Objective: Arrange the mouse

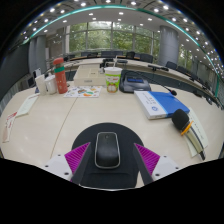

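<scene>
A dark grey computer mouse (107, 150) lies on a round black mouse mat (110, 175) on the pale table. It stands between my gripper's (110, 158) fingers, whose magenta pads (78, 155) sit at either side with a gap to the mouse on both sides. The gripper is open and the mouse rests on the mat on its own.
A blue and white book (160, 102) lies ahead to the right, with a black and yellow tool (183, 122) nearer. A red bottle (60, 76), papers (85, 91) and a clear jar (113, 80) stand further back. Chairs and windows lie beyond the table.
</scene>
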Motion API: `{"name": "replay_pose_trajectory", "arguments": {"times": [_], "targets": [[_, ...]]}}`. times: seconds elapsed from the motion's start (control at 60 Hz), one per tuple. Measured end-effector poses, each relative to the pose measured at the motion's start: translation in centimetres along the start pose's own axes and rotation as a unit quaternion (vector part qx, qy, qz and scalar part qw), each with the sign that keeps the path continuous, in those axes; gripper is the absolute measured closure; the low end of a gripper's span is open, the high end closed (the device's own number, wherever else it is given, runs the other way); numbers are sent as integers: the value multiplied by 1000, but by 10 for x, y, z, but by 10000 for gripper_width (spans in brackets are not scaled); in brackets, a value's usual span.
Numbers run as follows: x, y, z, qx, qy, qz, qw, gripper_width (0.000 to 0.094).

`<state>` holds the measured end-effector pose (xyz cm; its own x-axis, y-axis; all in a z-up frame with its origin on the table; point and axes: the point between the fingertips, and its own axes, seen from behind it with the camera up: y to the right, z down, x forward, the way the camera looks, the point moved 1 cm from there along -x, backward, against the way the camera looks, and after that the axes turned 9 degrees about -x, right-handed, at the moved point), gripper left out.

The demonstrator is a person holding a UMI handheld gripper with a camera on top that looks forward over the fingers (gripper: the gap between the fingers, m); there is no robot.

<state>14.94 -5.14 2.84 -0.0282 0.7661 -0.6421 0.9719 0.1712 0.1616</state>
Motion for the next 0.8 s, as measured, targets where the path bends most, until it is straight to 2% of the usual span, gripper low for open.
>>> {"name": "replay_pose_trajectory", "arguments": {"times": [0.35, 0.583, 0.8], "targets": [[-160, -21, -16, 1, 53, 26, 998, 73], [-277, -52, 17, -16, 65, 44, 997, 81], [-339, -76, 47, -19, 70, 42, 996, 80]]}}
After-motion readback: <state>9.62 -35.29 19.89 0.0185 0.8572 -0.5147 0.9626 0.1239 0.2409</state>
